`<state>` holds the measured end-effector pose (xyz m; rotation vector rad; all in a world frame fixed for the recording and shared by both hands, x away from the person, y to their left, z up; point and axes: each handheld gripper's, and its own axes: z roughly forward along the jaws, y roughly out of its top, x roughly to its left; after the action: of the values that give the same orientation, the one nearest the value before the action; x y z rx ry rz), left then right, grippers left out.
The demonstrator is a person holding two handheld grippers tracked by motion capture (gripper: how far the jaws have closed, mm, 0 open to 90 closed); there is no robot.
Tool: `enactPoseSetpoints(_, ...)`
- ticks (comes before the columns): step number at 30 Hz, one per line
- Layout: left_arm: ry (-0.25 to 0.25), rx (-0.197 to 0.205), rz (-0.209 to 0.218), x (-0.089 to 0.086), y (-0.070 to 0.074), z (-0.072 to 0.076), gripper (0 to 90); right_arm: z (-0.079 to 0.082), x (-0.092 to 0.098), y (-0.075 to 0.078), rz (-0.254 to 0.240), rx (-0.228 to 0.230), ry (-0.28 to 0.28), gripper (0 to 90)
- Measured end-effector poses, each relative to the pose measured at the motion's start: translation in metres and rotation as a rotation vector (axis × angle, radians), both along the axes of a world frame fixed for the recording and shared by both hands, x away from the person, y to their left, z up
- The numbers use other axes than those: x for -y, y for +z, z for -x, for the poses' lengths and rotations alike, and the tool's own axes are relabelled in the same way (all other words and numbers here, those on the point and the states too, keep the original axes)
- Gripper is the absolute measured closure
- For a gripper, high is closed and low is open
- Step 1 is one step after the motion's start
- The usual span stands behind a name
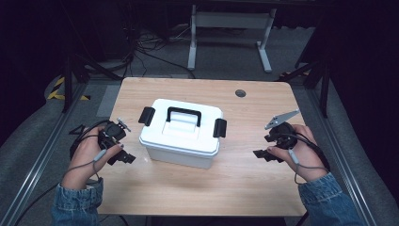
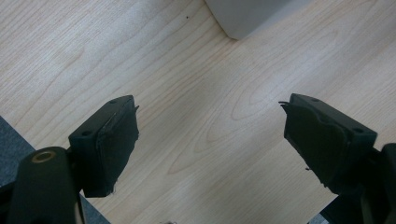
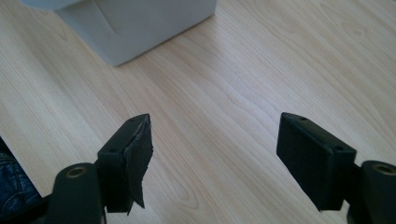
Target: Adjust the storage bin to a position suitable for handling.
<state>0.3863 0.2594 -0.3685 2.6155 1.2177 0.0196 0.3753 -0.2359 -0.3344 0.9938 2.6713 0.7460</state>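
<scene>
With both the left tool point(image 1: 126, 157) and right tool point(image 1: 260, 153) spread wide and empty, flanking the centre-frame white box point(image 1: 181, 133), a latch point(image 1: 219, 127) could be missed if approached off-line.

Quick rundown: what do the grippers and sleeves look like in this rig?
Both are black two-jaw units. The left gripper trails a grey cable; the right gripper carries a grey three-cornered plate and a black cable. Jaw pads are flat black blocks, one frayed. Sleeves are blue denim.
</scene>
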Motion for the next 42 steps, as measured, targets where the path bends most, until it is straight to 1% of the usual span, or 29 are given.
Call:
enactPoseSetpoints(2, -0.009, 0.007, -0.007, -0.001, 0.001, 0.0, 18.4, -0.002, -0.005, 0.005, 0.0, 0.001, 0.013, 27.2)
enactPoseSetpoints(3, -0.002, -0.002, -0.002, -0.001, 0.0, 0.0, 18.4, -0.004, -0.008, 0.007, -0.001, 0.004, 0.022, 27.2)
enactPoseSetpoints(5, 0.001, -0.005, -0.003, -0.001, 0.0, 0.001, 18.4, -0.006, -0.014, 0.012, 0.0, 0.003, 0.034, 27.2)
enactPoseSetpoints(8, -0.002, 0.001, -0.003, -0.002, 0.001, 0.001, 18.4, -0.009, -0.022, 0.019, 0.001, 0.004, 0.056, 27.2)
enactPoseSetpoints(9, -0.002, 0.001, -0.003, -0.002, 0.001, 0.001, 18.4, -0.009, -0.022, 0.019, 0.001, 0.004, 0.056, 27.2)
enactPoseSetpoints(10, -0.002, 0.002, -0.002, -0.002, 0.001, 0.001, 18.4, -0.013, -0.028, 0.024, 0.002, 0.003, 0.073, 27.1)
enactPoseSetpoints(12, -0.003, 0.001, -0.003, -0.002, 0.001, 0.001, 18.4, -0.013, -0.03, 0.025, 0.004, 0.0, 0.075, 27.1)
enactPoseSetpoints(14, 0.0, -0.004, 0.002, -0.001, 0.001, 0.001, 18.3, -0.016, -0.036, 0.028, 0.011, -0.012, 0.089, 26.4)
enactPoseSetpoints(16, -0.005, -0.001, 0.0, -0.001, 0.0, 0.001, 18.4, -0.019, -0.041, 0.029, 0.025, -0.027, 0.106, 25.8)
enactPoseSetpoints(18, -0.013, 0.003, 0.001, -0.001, 0.0, 0.0, 18.3, -0.022, -0.047, 0.031, 0.021, -0.038, 0.136, 25.8)
enactPoseSetpoints(20, -0.011, 0.0, 0.002, 0.0, 0.0, 0.0, 18.3, -0.024, -0.05, 0.034, 0.019, -0.042, 0.147, 25.7)
enactPoseSetpoints(21, -0.013, 0.004, 0.001, 0.0, 0.0, 0.0, 18.3, -0.026, -0.053, 0.036, 0.021, -0.035, 0.154, 25.5)
enactPoseSetpoints(24, -0.012, 0.001, 0.003, 0.0, 0.0, 0.0, 18.3, -0.032, -0.06, 0.042, 0.014, -0.035, 0.168, 24.7)
enactPoseSetpoints(27, -0.008, -0.002, 0.01, -0.001, 0.001, -0.002, 18.3, -0.037, -0.066, 0.043, 0.001, -0.03, 0.18, 22.9)
enactPoseSetpoints(29, 0.014, -0.001, 0.022, -0.004, 0.002, -0.004, 18.5, -0.041, -0.071, 0.042, 0.0, -0.014, 0.185, 21.5)
enactPoseSetpoints(31, 0.039, -0.005, 0.013, -0.007, 0.003, -0.005, 18.5, -0.044, -0.077, 0.042, -0.006, 0.005, 0.168, 21.0)
enactPoseSetpoints(33, 0.037, -0.007, 0.018, -0.008, 0.002, -0.006, 18.5, -0.047, -0.081, 0.043, 0.001, 0.011, 0.183, 19.5)
enactPoseSetpoints(34, 0.036, -0.011, 0.025, -0.008, 0.002, -0.006, 18.5, -0.049, -0.084, 0.044, 0.003, 0.013, 0.192, 20.9)
enactPoseSetpoints(35, 0.031, -0.008, 0.023, -0.009, 0.002, -0.007, 18.6, -0.051, -0.088, 0.045, -0.002, 0.019, 0.198, 22.2)
enactPoseSetpoints(37, 0.036, -0.007, 0.025, -0.01, 0.002, -0.007, 18.6, -0.054, -0.093, 0.045, -0.018, 0.009, 0.207, 22.9)
enactPoseSetpoints(39, 0.034, -0.006, 0.027, -0.01, 0.002, -0.008, 18.6, -0.058, -0.1, 0.045, -0.03, -0.003, 0.217, 25.8)
enactPoseSetpoints(42, 0.036, -0.01, 0.027, -0.009, 0.002, -0.007, 18.6, -0.064, -0.109, 0.044, -0.056, 0.001, 0.223, 28.9)
